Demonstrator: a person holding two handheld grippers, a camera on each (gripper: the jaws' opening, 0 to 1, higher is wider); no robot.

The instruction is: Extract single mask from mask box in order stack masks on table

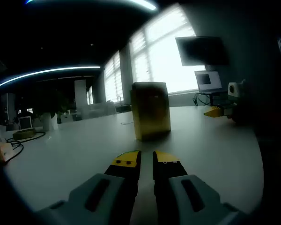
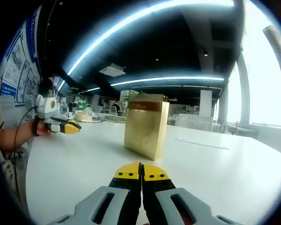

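Note:
A tall golden mask box (image 1: 151, 110) stands upright on the white table (image 1: 84, 154), a short way ahead of my left gripper (image 1: 146, 158). Its yellow-tipped jaws are shut with nothing between them. In the right gripper view the same mask box (image 2: 146, 125) stands ahead of my right gripper (image 2: 141, 172), whose jaws are pressed together and hold nothing. The two grippers face the box from different sides. The left gripper (image 2: 69, 126) appears at the left, held by a hand. The right gripper (image 1: 214, 111) appears at the right. I see no loose mask.
Cables and a small yellow object (image 1: 9, 145) lie at the table's left edge. A laptop (image 1: 208, 80) and a monitor (image 1: 200, 50) stand beyond the box by bright windows. The white table (image 2: 215, 164) spreads wide around the box.

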